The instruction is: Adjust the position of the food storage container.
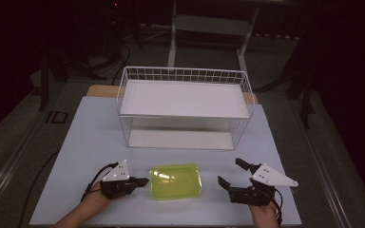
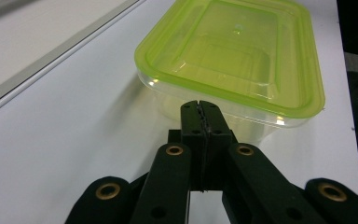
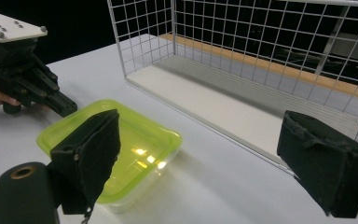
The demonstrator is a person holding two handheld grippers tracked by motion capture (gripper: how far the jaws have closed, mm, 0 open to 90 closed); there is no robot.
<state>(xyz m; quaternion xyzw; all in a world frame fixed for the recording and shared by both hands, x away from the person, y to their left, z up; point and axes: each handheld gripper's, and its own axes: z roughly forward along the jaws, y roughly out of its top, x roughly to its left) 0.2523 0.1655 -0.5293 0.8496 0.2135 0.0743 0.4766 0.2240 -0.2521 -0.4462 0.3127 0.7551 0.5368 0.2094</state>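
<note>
Since the lidded yellow-green translucent plastic container (image 1: 176, 181) on the white table (image 1: 90, 142) between your grippers looks light, slick and flexible, pinch its lid rim; left gripper (image 1: 143, 181) is closed empty, right gripper (image 1: 232, 172) gapes wide.

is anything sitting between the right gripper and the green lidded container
Nothing visible. The right gripper, jaws wide open, faces the green-lidded container across bare table. The left gripper, jaws shut, sits at the container's opposite side.
</note>
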